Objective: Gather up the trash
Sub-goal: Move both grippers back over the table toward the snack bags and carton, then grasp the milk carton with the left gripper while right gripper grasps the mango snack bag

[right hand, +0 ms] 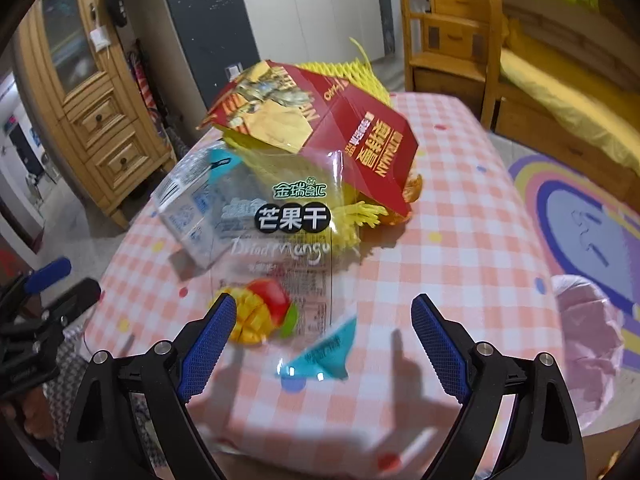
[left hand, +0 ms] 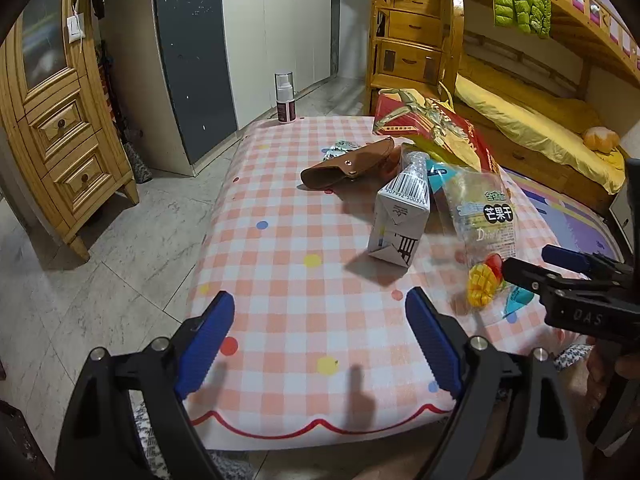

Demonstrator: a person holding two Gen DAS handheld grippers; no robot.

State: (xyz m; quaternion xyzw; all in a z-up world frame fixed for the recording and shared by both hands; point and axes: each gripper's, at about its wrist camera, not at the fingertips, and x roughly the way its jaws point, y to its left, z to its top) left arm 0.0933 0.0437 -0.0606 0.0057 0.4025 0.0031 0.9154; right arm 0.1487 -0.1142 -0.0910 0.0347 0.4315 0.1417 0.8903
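Checked tablecloth [left hand: 300, 320], crinkly clear mango bag [right hand: 280, 248], white carton [left hand: 396, 224]

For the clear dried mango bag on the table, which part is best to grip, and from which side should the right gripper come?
Probably the near bottom edge of the dried mango bag, by the teal corner. The bag lies flat with this end toward the open right gripper, while its far end is against the milk carton and red box. Come low from the near side, one finger under the edge.
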